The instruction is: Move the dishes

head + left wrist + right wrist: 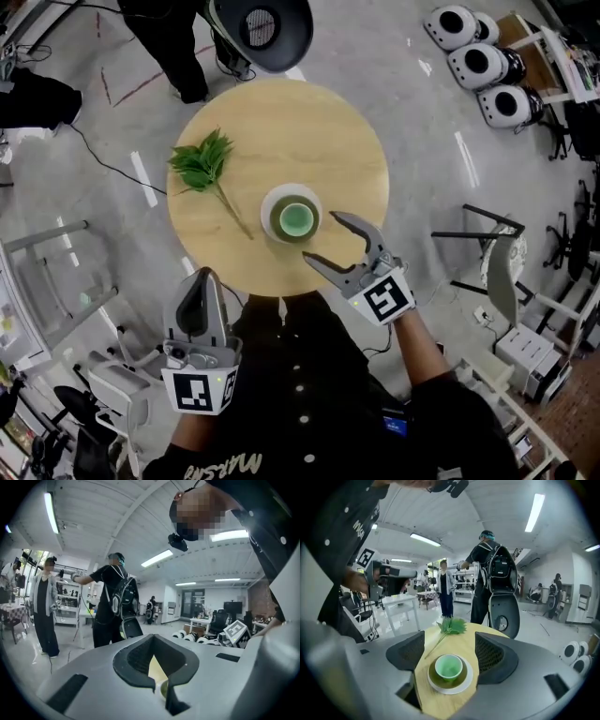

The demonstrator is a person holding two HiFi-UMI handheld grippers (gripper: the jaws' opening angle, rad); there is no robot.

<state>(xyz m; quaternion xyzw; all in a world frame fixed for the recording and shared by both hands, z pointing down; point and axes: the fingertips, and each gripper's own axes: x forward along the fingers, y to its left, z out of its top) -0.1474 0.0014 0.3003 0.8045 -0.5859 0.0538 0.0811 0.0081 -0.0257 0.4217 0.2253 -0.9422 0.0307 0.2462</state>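
Observation:
A white saucer point(267, 208) carrying a green cup point(294, 220) sits on the near half of a round wooden table point(281, 131). A green leafy sprig point(202, 164) lies on the table's left side. My right gripper point(320, 236) is open just right of the saucer and holds nothing. In the right gripper view the cup point(449, 666) and saucer point(461, 686) show between the spread jaws of this gripper point(450, 654), with the sprig point(452, 625) beyond. My left gripper point(201, 281) hangs off the table's near left edge, shut and empty; its view point(158, 686) shows only a sliver of table.
A black rounded pod point(262, 28) stands against the table's far edge, with a person point(169, 37) beside it. Three white round units point(478, 66) lie on the floor at the upper right. Chair frames point(497, 262) stand to the right, metal racks point(56, 272) to the left.

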